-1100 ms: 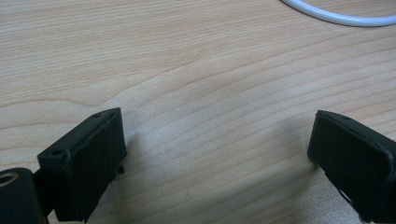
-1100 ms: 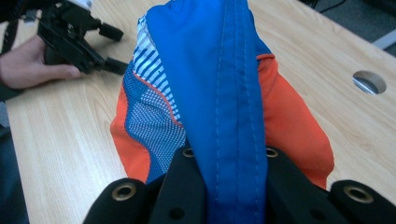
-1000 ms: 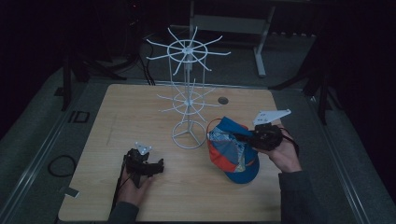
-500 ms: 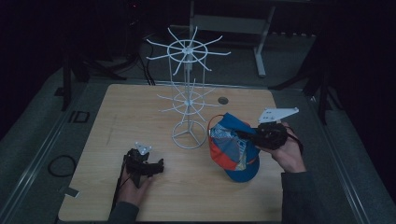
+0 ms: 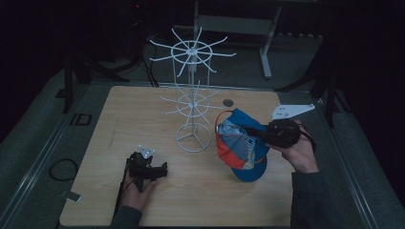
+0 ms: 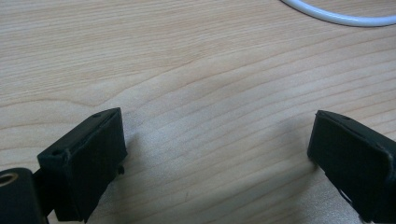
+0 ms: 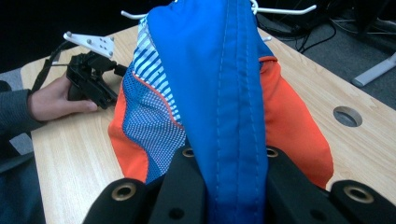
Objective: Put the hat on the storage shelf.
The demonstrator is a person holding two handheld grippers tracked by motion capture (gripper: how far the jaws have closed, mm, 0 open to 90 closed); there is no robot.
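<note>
Blue-and-orange mesh cap (image 5: 241,145) hangs over the pale wooden counter (image 5: 143,119) in the high view, pinched by the right tool (image 5: 253,131), just beside the white wire spinner rack (image 5: 192,102); the left tool (image 5: 160,170) rests on the counter. Left gripper view: jaws spread wide, nothing between them. Right gripper view: jaws clenched on the cap's (image 7: 224,93) blue fabric.

Right gripper (image 5: 253,131) lifted cap (image 5: 241,145) higher, seemingly clear of table (image 5: 95,143).
</note>
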